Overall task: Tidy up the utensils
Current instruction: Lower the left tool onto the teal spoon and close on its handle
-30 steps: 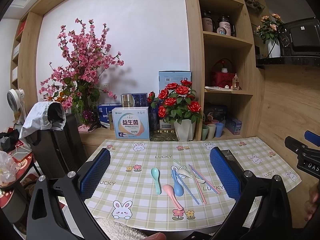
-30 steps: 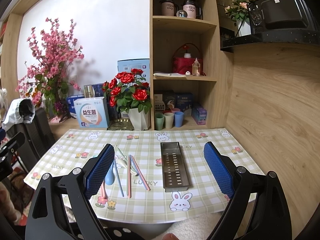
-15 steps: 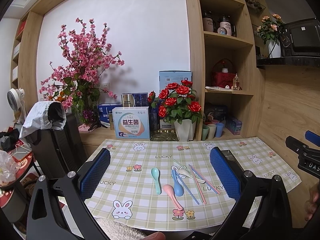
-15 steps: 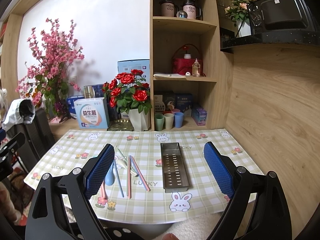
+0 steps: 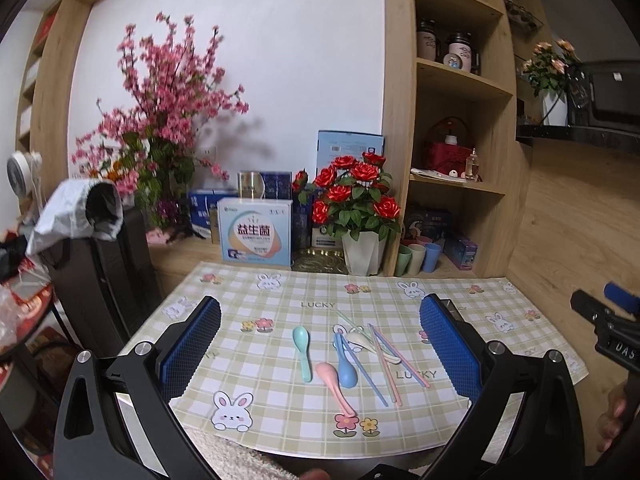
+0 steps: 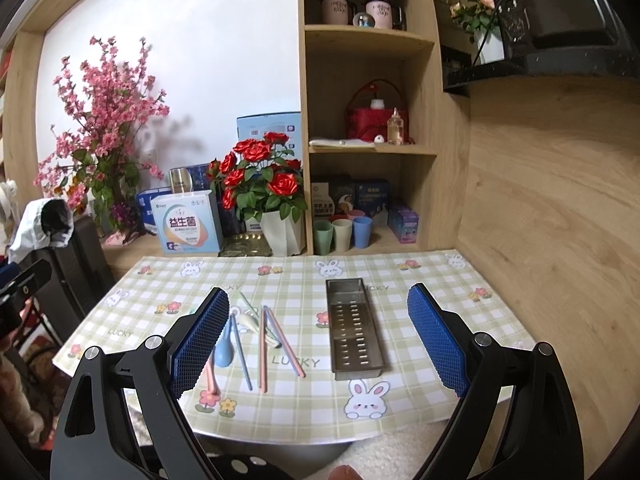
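Pastel utensils lie loose on the checked tablecloth (image 5: 260, 368): a teal spoon (image 5: 302, 350), a pink spoon (image 5: 334, 384), a blue spoon (image 5: 346, 366), a white spoon (image 5: 360, 338) and several blue and pink chopsticks (image 5: 390, 362). My left gripper (image 5: 320, 344) hovers above them, wide open and empty. In the right wrist view the chopsticks (image 6: 264, 344) lie left of a perforated steel tray (image 6: 354, 324). My right gripper (image 6: 318, 338) is held above the table's front edge, open and empty, with the tray between its blue pads (image 6: 436, 344).
A white pot of red roses (image 5: 362, 216), boxes (image 5: 256, 236) and three pastel cups (image 6: 344, 232) line the back of the table. A wooden shelf unit (image 6: 368, 100) and a wood wall (image 6: 540, 200) stand on the right. A dark chair (image 5: 104, 272) is at the left.
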Demonstrator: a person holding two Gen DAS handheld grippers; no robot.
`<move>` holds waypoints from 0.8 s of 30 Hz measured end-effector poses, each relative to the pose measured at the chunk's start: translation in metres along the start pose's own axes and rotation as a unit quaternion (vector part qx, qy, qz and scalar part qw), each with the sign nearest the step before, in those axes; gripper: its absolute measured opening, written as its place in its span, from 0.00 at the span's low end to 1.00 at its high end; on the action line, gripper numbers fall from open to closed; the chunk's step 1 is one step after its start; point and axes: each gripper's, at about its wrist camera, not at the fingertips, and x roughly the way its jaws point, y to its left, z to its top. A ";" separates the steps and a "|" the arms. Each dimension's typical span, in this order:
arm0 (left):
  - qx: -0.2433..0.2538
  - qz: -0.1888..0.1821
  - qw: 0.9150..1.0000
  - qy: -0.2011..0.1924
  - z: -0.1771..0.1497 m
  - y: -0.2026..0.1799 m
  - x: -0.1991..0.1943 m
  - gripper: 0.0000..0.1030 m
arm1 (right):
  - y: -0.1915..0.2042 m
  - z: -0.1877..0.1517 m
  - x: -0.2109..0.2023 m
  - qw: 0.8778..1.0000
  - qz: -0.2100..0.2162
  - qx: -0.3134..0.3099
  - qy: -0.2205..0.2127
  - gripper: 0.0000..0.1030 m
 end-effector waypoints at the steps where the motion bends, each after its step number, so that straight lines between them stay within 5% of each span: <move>1: 0.000 0.001 1.000 0.001 0.000 0.003 0.004 0.95 | -0.002 0.000 0.004 1.000 0.004 0.003 0.003 0.85; 11: 0.027 0.016 0.999 0.018 -0.002 0.019 0.059 0.94 | -0.009 0.003 0.089 0.998 0.047 0.020 0.033 0.85; 17: -0.036 -0.018 0.998 0.055 -0.014 0.046 0.109 0.94 | 0.005 -0.003 0.153 0.997 0.059 0.016 0.057 0.85; 24: -0.031 0.018 0.996 0.083 -0.031 0.060 0.150 0.94 | 0.031 -0.023 0.217 0.993 0.071 -0.008 0.089 0.85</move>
